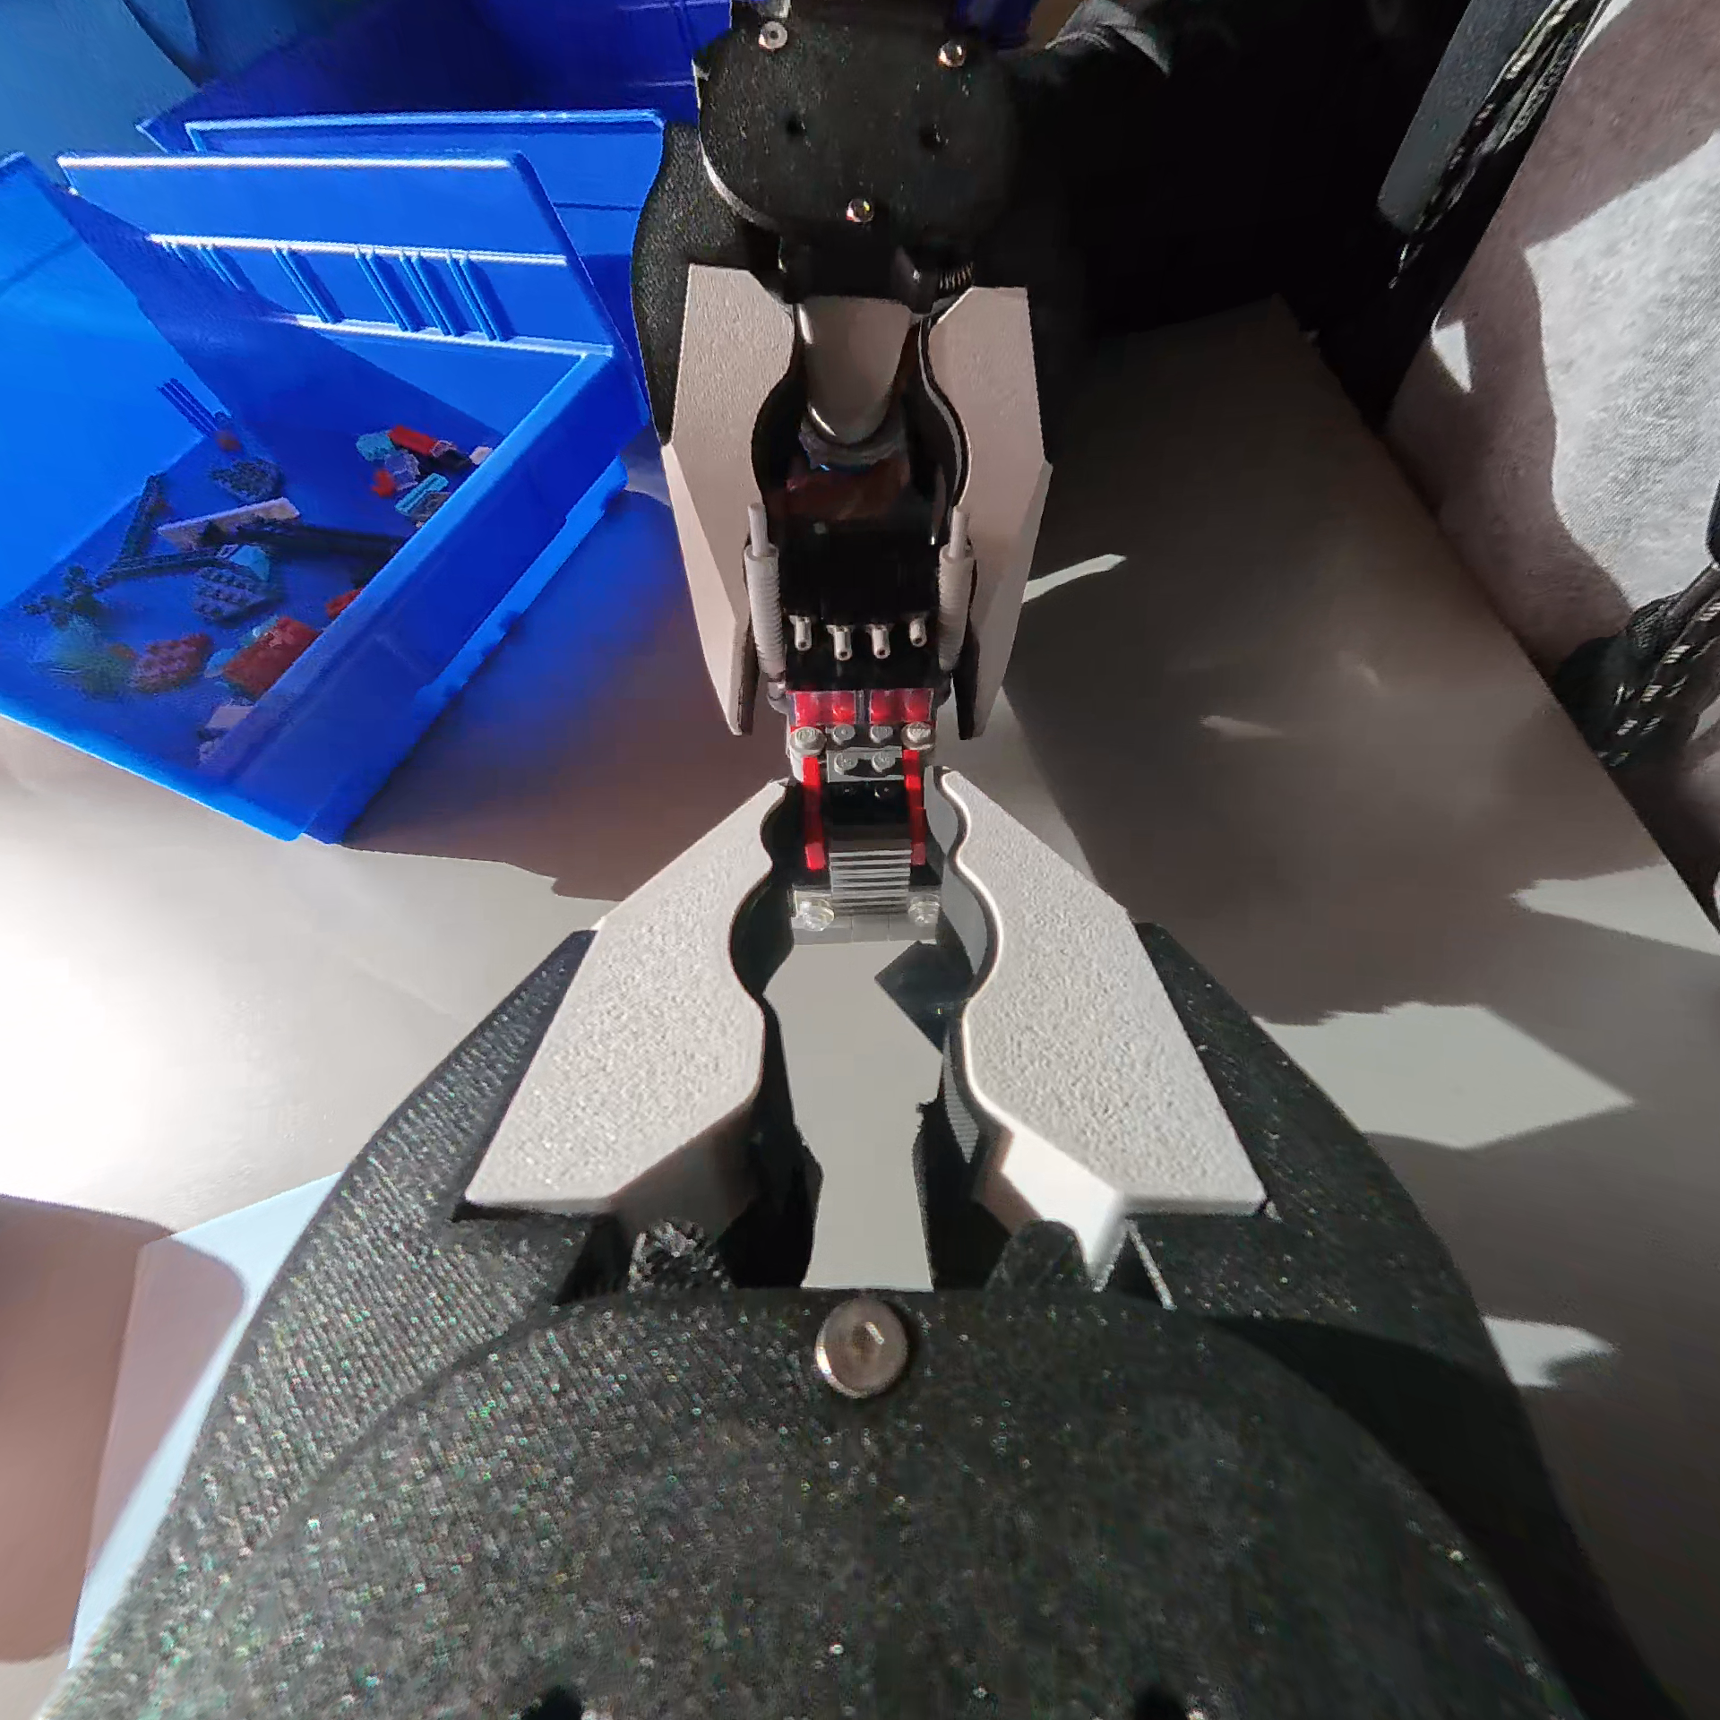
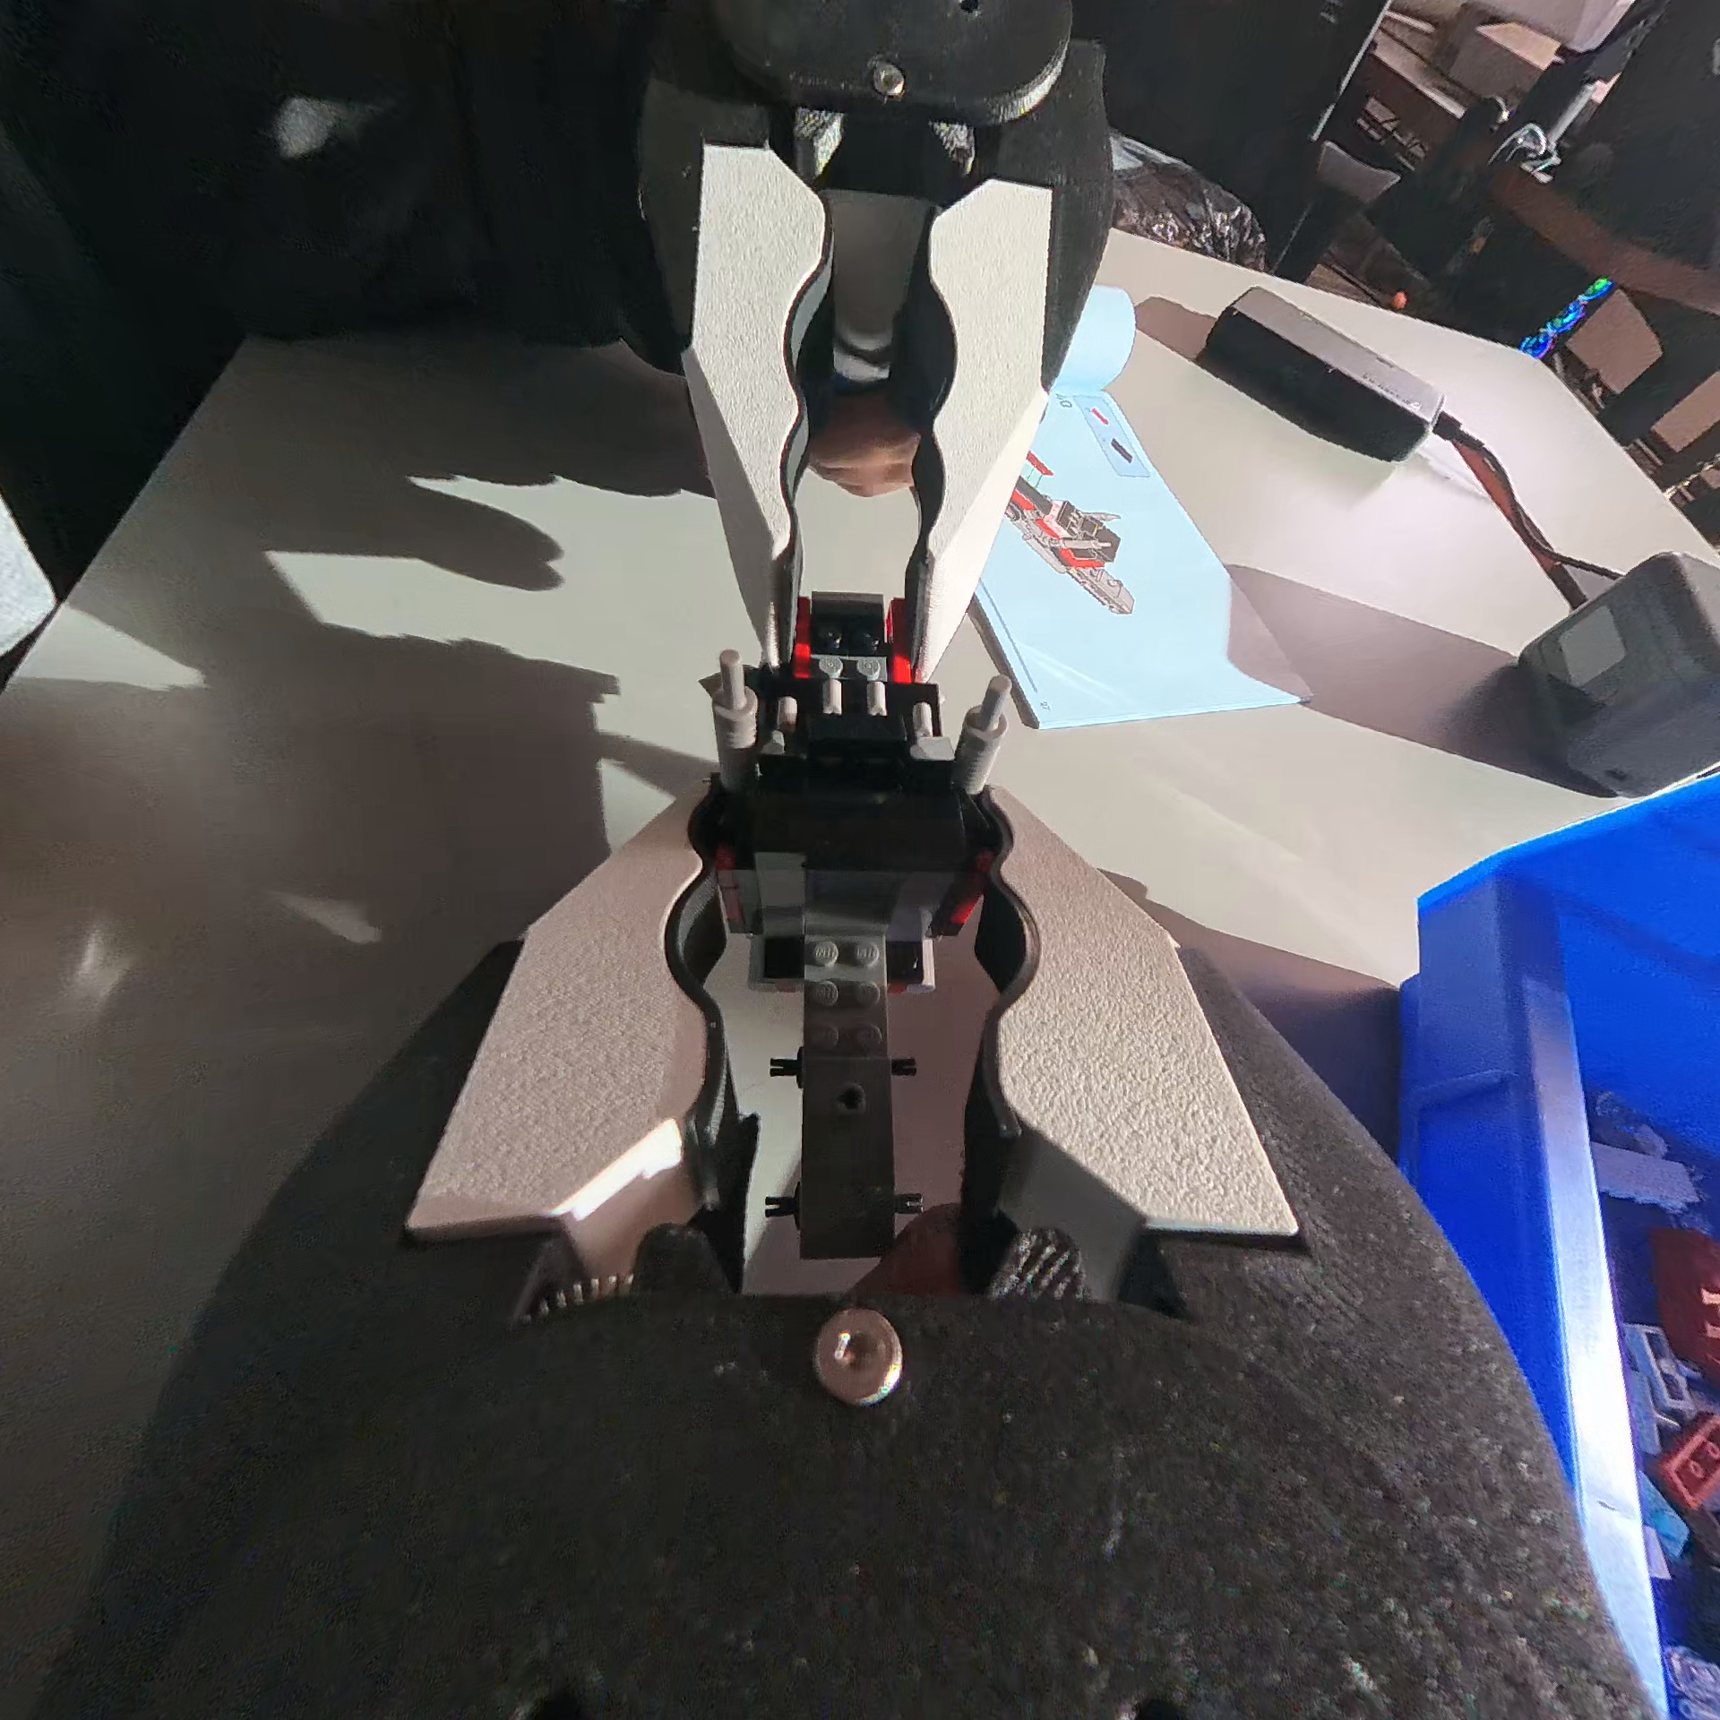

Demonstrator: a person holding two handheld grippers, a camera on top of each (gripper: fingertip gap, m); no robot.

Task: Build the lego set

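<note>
A black, red and grey lego model [image 1: 861, 651] hangs above the white table [image 1: 1256, 698], held between both grippers. My left gripper [image 1: 861, 791] is shut on its front end, where a grey grille [image 1: 861, 880] sits between red strips. My right gripper [image 1: 861, 726] comes from the opposite side and is shut on the black body. In the right wrist view, my right gripper [image 2: 849, 805] clamps the model [image 2: 852, 828], and a grey studded plate [image 2: 847, 1117] runs back between its fingers. The left gripper [image 2: 852, 642] grips the far red and black end.
Blue bins [image 1: 447, 689] stand at the left, the nearest holding several loose bricks [image 1: 270, 642]. One bin also shows in the right wrist view [image 2: 1536, 1117]. A light blue instruction booklet [image 2: 1117, 596], a black box with a cable [image 2: 1322, 372] and a small grey camera [image 2: 1629, 670] lie on the table. Both grippers' tips are close together, under 4 cm apart.
</note>
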